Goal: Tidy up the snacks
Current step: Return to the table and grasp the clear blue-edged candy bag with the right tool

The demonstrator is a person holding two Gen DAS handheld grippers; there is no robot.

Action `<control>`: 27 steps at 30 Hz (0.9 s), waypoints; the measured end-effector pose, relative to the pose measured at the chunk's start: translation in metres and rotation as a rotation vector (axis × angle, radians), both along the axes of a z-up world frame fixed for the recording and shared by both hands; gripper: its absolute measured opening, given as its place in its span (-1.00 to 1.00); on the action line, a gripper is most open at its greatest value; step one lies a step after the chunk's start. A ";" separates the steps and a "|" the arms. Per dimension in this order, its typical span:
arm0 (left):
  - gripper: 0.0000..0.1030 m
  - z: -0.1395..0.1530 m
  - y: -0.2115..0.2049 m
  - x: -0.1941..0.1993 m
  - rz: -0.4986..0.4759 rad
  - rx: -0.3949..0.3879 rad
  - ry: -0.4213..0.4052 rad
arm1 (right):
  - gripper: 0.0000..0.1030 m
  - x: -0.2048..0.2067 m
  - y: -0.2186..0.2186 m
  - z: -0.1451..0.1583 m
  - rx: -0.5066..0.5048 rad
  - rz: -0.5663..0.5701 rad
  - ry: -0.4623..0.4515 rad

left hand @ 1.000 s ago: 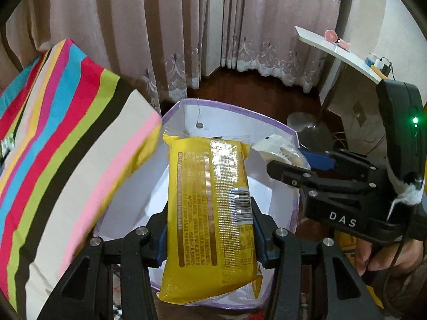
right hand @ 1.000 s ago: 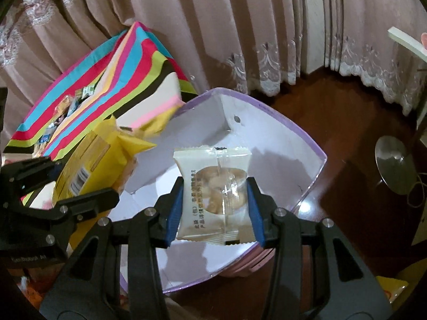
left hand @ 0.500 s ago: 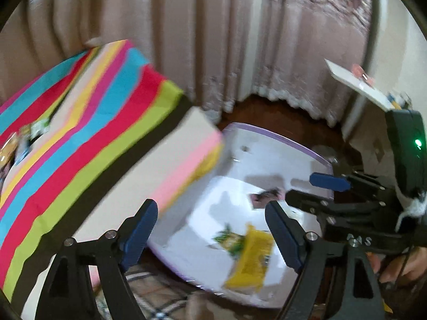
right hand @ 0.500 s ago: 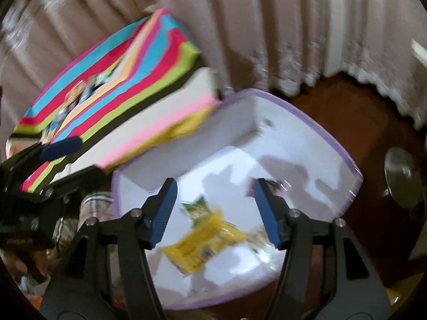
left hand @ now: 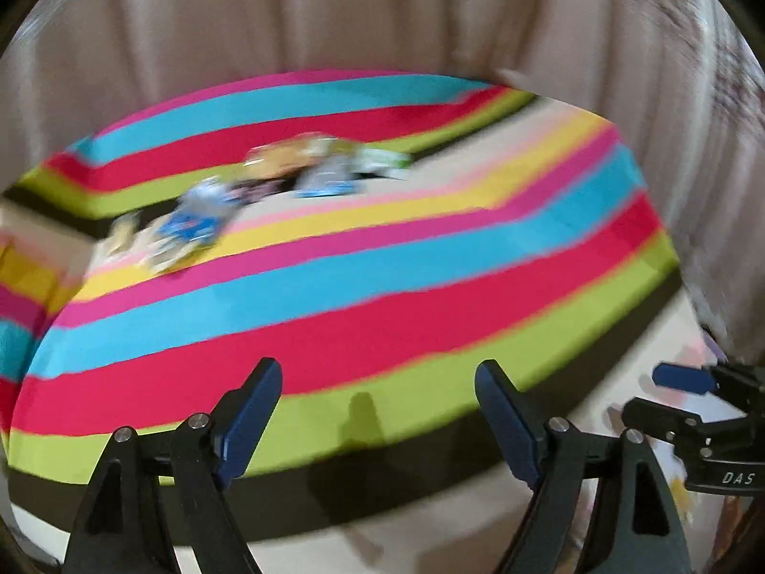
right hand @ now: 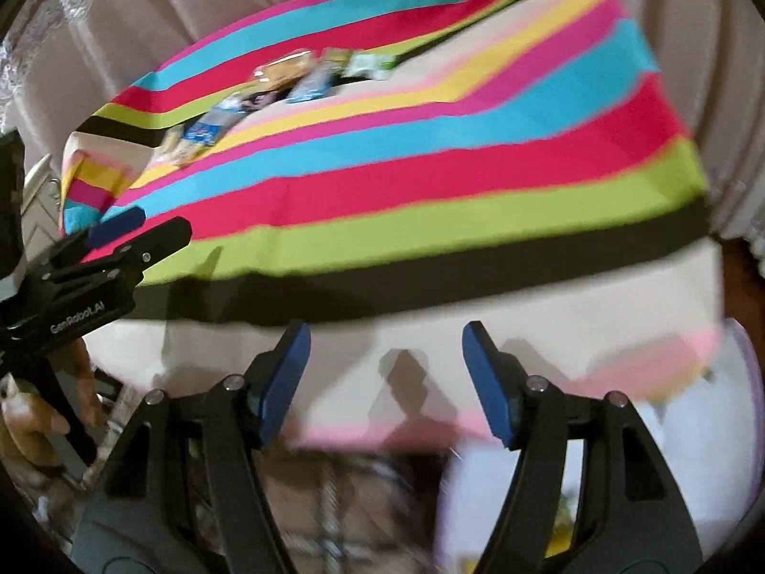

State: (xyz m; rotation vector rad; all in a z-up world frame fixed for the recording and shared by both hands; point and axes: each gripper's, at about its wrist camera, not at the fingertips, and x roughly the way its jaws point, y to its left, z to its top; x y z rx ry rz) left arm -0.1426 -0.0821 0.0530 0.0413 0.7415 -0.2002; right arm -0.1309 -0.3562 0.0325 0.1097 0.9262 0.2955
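Several snack packets (left hand: 267,186) lie in a blurred row on the far part of a table under a bright striped cloth (left hand: 363,287); they also show in the right wrist view (right hand: 287,91). My left gripper (left hand: 377,411) is open and empty above the cloth's near edge. My right gripper (right hand: 385,373) is open and empty, lower, in front of the hanging cloth edge. The white, purple-rimmed box (right hand: 746,430) shows only as a blurred sliver at the right of the right wrist view.
Beige curtains (left hand: 334,14) hang behind the table. The right gripper (left hand: 698,411) shows at the right edge of the left wrist view; the left gripper (right hand: 110,248) and the hand holding it show at the left of the right wrist view.
Both grippers let go of their packets, the yellow one and the clear cookie one, into the white box. Both then swung left and up toward the striped table.
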 end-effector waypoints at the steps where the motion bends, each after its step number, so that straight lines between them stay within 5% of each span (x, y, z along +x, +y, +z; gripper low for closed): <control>1: 0.62 -0.003 0.015 0.009 0.039 -0.015 -0.001 | 0.35 0.013 0.010 -0.001 0.013 0.016 0.004; 11: 0.62 -0.025 0.114 0.054 0.265 -0.147 0.051 | 0.41 0.171 0.075 -0.005 0.152 0.013 0.041; 20: 0.62 -0.023 0.165 0.077 0.309 -0.209 0.077 | 0.47 0.313 0.134 -0.019 0.129 0.008 0.019; 27: 0.63 -0.019 0.199 0.106 0.294 -0.239 0.089 | 0.46 0.371 0.167 -0.023 0.118 0.051 -0.017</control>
